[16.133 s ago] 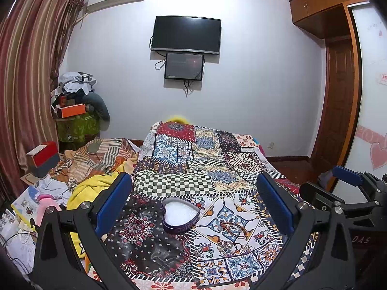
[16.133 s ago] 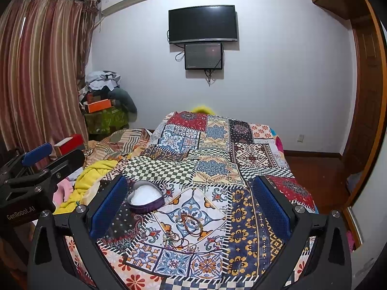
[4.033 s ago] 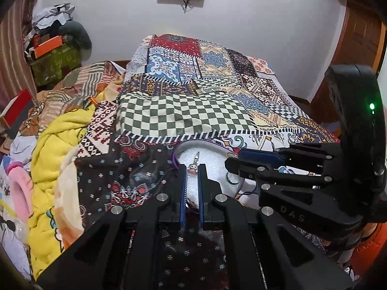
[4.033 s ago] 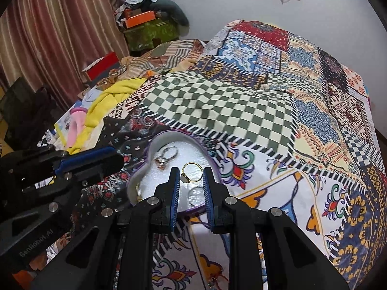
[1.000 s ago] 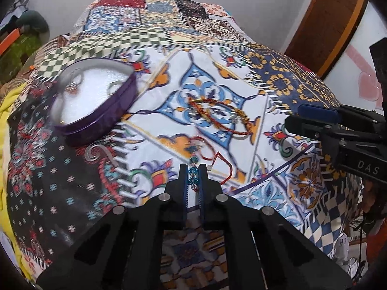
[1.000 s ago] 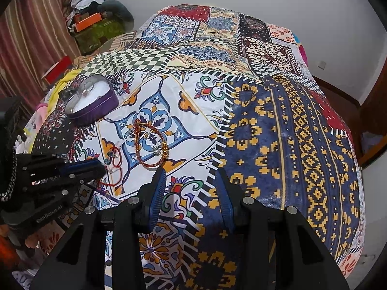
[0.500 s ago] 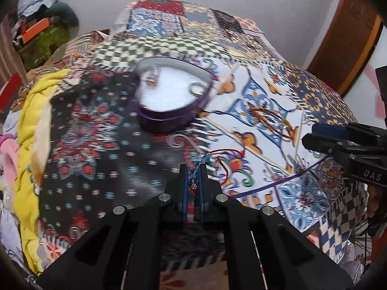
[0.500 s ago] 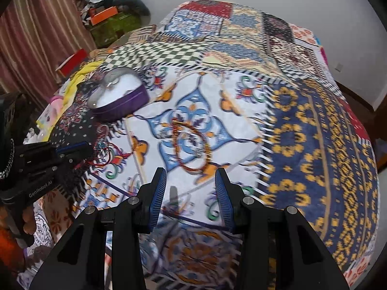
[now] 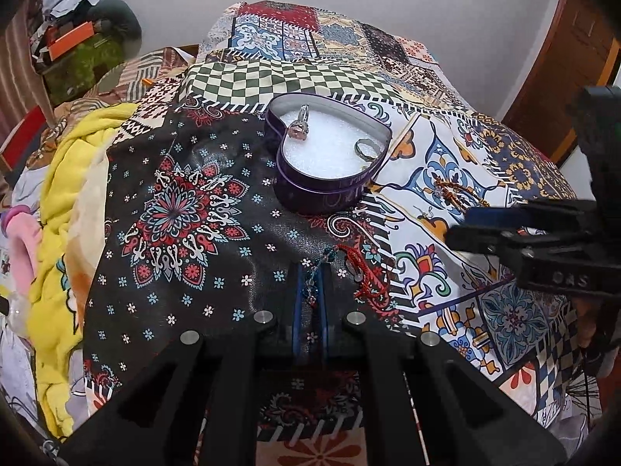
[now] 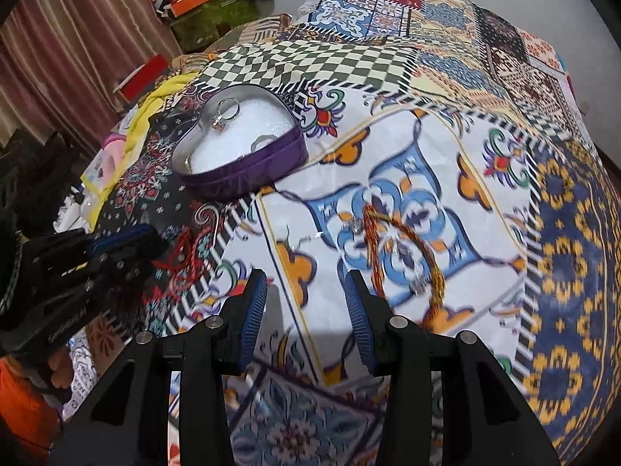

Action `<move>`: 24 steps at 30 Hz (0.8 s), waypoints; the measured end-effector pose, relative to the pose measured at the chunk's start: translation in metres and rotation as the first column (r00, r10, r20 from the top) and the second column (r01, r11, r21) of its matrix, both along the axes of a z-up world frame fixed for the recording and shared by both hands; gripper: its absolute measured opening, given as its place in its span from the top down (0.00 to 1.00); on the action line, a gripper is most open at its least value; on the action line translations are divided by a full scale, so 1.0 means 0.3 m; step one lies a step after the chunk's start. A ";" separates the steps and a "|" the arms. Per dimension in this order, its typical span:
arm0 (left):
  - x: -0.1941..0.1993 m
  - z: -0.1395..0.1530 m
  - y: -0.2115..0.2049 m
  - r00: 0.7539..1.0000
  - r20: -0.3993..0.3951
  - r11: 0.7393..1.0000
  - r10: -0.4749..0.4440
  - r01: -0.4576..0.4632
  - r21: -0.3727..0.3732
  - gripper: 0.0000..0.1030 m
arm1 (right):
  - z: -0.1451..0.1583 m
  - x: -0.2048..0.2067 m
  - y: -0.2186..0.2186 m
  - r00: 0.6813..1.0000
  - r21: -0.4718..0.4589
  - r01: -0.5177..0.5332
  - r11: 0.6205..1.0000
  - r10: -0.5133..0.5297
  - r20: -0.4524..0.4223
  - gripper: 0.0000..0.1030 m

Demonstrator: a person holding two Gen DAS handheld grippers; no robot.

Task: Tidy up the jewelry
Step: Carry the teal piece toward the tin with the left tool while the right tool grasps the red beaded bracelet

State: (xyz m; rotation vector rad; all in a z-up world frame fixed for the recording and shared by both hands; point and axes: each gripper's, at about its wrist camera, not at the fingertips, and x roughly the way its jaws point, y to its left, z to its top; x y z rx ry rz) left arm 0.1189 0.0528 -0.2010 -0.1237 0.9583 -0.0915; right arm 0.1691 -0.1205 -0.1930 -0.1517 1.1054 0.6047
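Jewelry lies spread over the patchwork bedspread (image 9: 427, 163) at the near end of the bed. A purple heart-shaped tin (image 9: 330, 194) with white padding sits on the bedspread where the dark floral patch meets the white one; inside it lie 2 rings: a stone ring (image 9: 299, 126) near the far lobe and a plain ring (image 9: 366, 149) at the right rim.

Left gripper (image 9: 311, 291) has its fingers pressed nearly together on a blue beaded bracelet (image 9: 310, 283), whose beads run up between the pads and out past the tips. A red cord (image 9: 366, 272) trails from the beads onto the bedspread just right of the fingers, short of the tin.

Right gripper (image 10: 306, 310) hovers over the white patch with its fingers partly apart and nothing between them. An orange-red bracelet (image 10: 403, 248) with small metal charms lies looped on the blue motif just beyond and to the right of its tips. In the right wrist view the left gripper shows at the left edge, the tin beyond it.

A yellow blanket (image 9: 66, 178) is bunched at the left edge of the bed.
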 end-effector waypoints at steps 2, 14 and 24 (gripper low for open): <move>0.001 -0.003 0.003 1.000 0.000 1.000 -0.004 0.004 -0.007 0.94 | -0.009 0.023 0.008 1.000 -0.008 0.005 1.000 -0.005 -0.009 0.63; 0.021 -0.019 0.023 1.000 -0.003 0.998 -0.005 0.005 -0.058 0.92 | -0.019 0.117 -0.002 0.998 0.007 0.046 0.999 -0.046 -0.043 0.63; 0.028 -0.024 0.018 1.000 0.000 0.999 -0.012 0.012 -0.052 0.91 | -0.022 0.082 0.028 1.000 -0.021 -0.013 1.000 0.014 0.018 0.79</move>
